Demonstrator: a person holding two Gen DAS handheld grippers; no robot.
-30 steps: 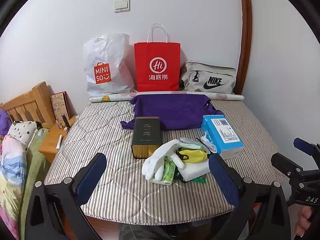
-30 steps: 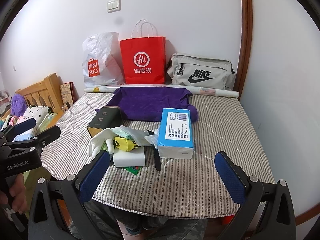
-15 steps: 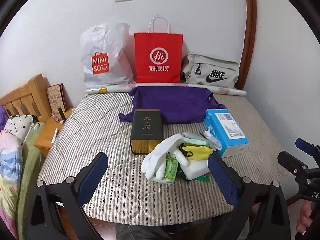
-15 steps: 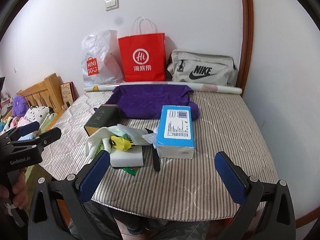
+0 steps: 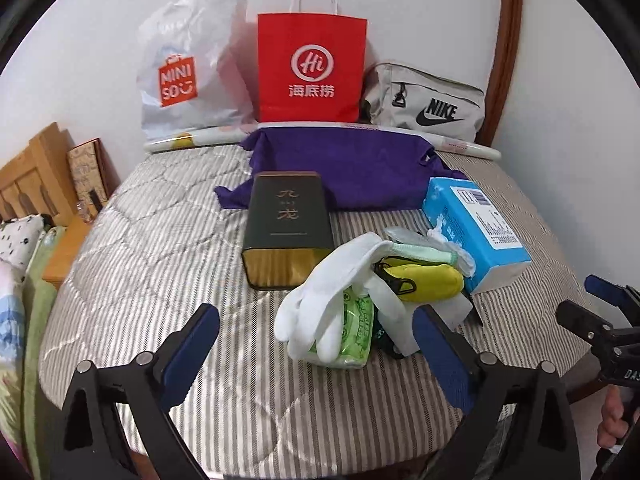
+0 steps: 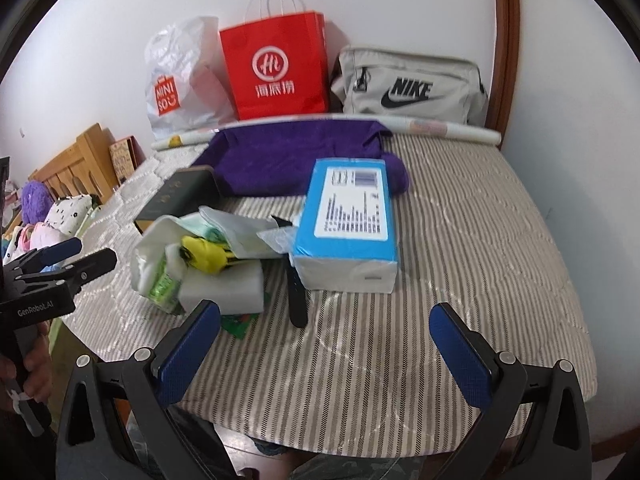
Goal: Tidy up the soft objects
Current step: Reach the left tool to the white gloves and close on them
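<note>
A pile of soft things lies near the front of a striped mattress: a white glove, a yellow pouch, a green tissue pack and a white sponge block. A blue tissue box lies to the right of the pile, a dark tin to the left, a purple cloth behind. My left gripper is open, just short of the glove. My right gripper is open over bare mattress in front of the blue box.
A white Miniso bag, a red paper bag and a grey Nike bag stand against the back wall, with a paper roll before them. A black strap lies by the blue box. A wooden headboard is at left.
Both grippers have moved forward toward the mattress; the pile and the blue box appear larger and closer. Both stay open. Nothing on the mattress has moved.
</note>
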